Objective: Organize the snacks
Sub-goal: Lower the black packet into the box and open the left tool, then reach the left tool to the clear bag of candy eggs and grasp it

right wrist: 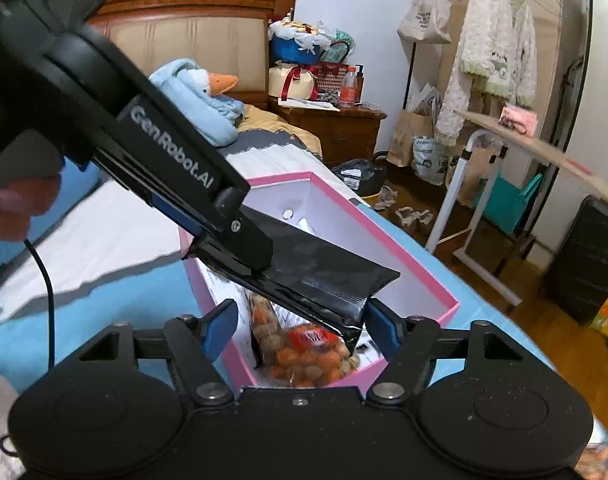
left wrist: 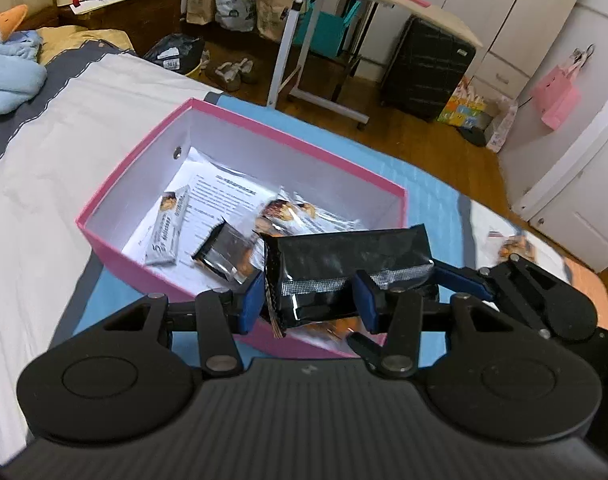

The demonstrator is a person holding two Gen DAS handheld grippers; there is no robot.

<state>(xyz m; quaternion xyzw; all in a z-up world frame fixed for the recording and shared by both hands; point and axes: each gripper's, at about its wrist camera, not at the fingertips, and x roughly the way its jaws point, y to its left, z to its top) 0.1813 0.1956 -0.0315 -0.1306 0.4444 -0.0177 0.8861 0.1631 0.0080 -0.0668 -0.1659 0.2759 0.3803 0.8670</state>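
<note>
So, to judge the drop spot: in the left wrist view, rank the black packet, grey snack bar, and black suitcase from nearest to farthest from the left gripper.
1. black packet, clamped in the left gripper.
2. grey snack bar, inside the pink box, left.
3. black suitcase, on the floor, far right.

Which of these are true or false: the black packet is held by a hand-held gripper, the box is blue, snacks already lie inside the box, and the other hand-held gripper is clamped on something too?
1. The left hand-held gripper grips the black snack packet. True.
2. The box is blue. False: it is pink outside and white inside, sitting on a blue mat.
3. Snack bars already lie in the box. True: a silver bar rests on a printed sheet.
4. The right hand-held gripper is clamped on a packet. False: its jaws stand open.
</note>
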